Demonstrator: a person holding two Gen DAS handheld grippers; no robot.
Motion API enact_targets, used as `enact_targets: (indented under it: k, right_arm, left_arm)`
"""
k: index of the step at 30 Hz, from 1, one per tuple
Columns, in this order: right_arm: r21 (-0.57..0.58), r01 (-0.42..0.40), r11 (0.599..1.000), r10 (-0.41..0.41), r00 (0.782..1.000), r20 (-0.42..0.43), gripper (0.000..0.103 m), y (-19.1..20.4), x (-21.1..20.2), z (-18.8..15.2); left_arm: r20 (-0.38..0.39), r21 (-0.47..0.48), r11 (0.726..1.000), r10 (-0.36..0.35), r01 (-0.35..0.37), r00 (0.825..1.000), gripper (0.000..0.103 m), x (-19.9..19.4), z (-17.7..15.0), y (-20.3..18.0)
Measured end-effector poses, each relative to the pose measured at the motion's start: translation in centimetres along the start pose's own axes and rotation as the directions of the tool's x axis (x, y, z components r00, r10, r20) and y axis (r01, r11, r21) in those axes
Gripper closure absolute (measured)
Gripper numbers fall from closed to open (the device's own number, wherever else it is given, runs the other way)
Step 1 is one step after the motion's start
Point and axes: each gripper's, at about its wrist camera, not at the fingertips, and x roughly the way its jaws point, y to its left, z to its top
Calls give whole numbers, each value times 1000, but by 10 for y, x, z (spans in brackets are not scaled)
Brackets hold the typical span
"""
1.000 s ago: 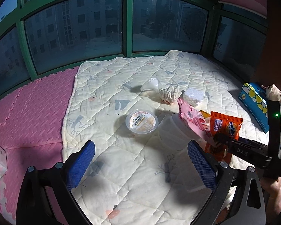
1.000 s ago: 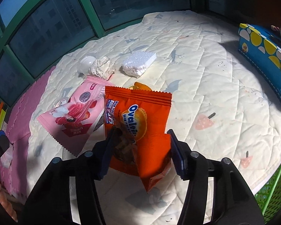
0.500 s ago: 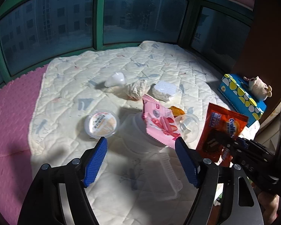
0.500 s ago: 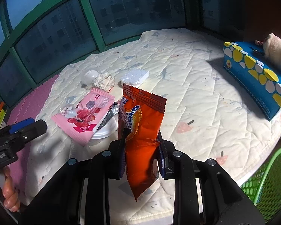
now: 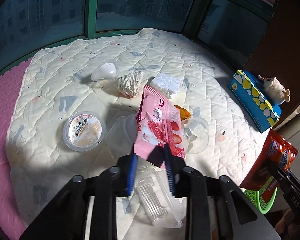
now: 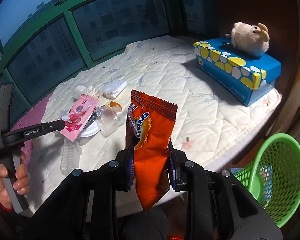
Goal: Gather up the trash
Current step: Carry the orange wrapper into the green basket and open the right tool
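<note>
Right gripper [image 6: 151, 158] clamps your orange packet [image 6: 152, 132]; left gripper [image 5: 150, 156] is closing on the light, crinkly pink wrapper's [image 5: 160, 124] edge.

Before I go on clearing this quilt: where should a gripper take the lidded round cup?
Grip the round cup across its rim, coming from above. It sits flat and low, label up, with bare quilt on its left; the clear container crowds its right.

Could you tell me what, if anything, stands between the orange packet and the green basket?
Nothing visible does. The right gripper holds the orange packet above the mat's edge; the green basket sits open-topped just beyond it.
</note>
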Motion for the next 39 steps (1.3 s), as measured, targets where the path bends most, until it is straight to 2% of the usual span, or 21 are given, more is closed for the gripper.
enact_targets:
  k: [3,6,15,22,28,34,36,37,39]
  right_arm:
    - [9,31,999,-31,999,4,75,-11,-10,-9]
    - [27,59,998,-60,998,14,75,-23,-20,-14]
    - [99,140,985,-143,989,32,75,-70,-45,-26]
    - [170,227,959,-235,972,27,75,-115,-60,-37]
    - [227,307,924,-314,950,-4,74,-154,-69,-50]
    - [269,361,893,-362,931,-48,72,-190,-74,-67]
    - [284,359,889,-357,932,-60,67,-200,-75,-72]
    - [292,360,886,-357,932,-63,60,-205,-77,-75]
    - [296,374,879,-371,926,-67,57,-212,-79,-79]
  left_arm:
    - [12,6,1000,-15,15,1000,95,-5,-1,-3]
    - [25,20,1000,-12,12,1000,98,-12,-4,-6]
    - [112,55,998,-40,34,993,99,-55,-4,-22]
    - [148,128,986,-130,111,981,100,-81,-3,-60]
    - [108,205,959,-223,198,969,99,-80,-9,-110]
    - [35,289,912,-313,290,949,100,-71,-22,-173]
    - [17,323,895,-331,308,944,100,-68,-31,-196]
    - [2,339,885,-339,318,941,99,-66,-35,-207]
    - [-30,368,866,-352,337,936,100,-60,-42,-228]
